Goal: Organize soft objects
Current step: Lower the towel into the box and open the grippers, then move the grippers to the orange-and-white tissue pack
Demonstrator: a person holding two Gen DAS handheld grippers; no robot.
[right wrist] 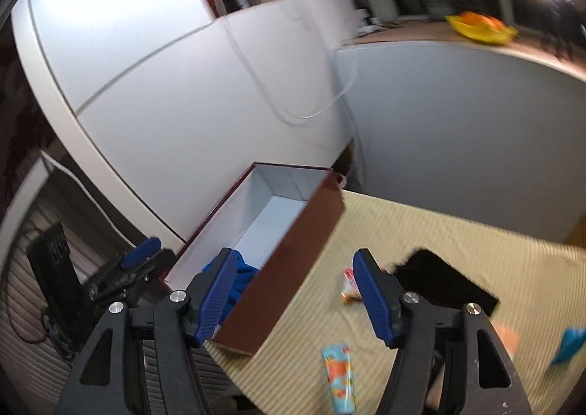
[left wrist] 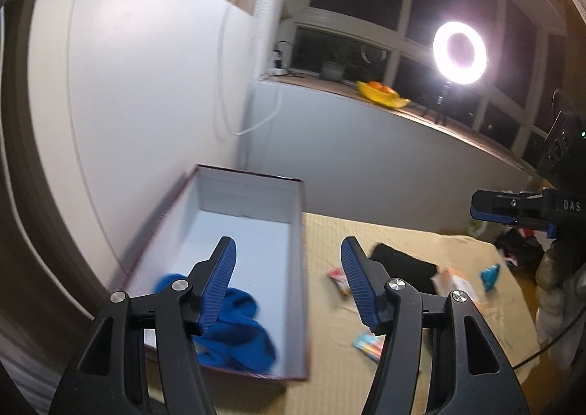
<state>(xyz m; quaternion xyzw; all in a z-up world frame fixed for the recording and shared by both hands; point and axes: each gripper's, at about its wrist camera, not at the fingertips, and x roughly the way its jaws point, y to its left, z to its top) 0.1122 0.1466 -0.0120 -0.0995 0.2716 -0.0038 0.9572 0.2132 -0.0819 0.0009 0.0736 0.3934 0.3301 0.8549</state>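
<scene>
A dark red box (left wrist: 303, 268) with a white inside stands at the left of a yellowish mat (left wrist: 403, 243). A blue cloth (left wrist: 238, 334) lies in its near end; it also shows in the right wrist view (right wrist: 243, 276). A black cloth (left wrist: 403, 265) lies on the mat right of the box, also in the right wrist view (right wrist: 443, 279). My left gripper (left wrist: 289, 257) is open and empty above the box's near end. My right gripper (right wrist: 293, 268) is open and empty over the box's brown side wall (right wrist: 293, 268). The right gripper also shows at the far right in the left wrist view (left wrist: 476, 206).
Small packets (left wrist: 338, 277) and a colourful tube (right wrist: 338, 378) lie on the mat, with a light blue item (left wrist: 490, 276) at the right. White cabinet doors (left wrist: 146, 85) stand behind the box. A sill holds a yellow fruit bowl (left wrist: 381, 93) and a ring light (left wrist: 459, 52).
</scene>
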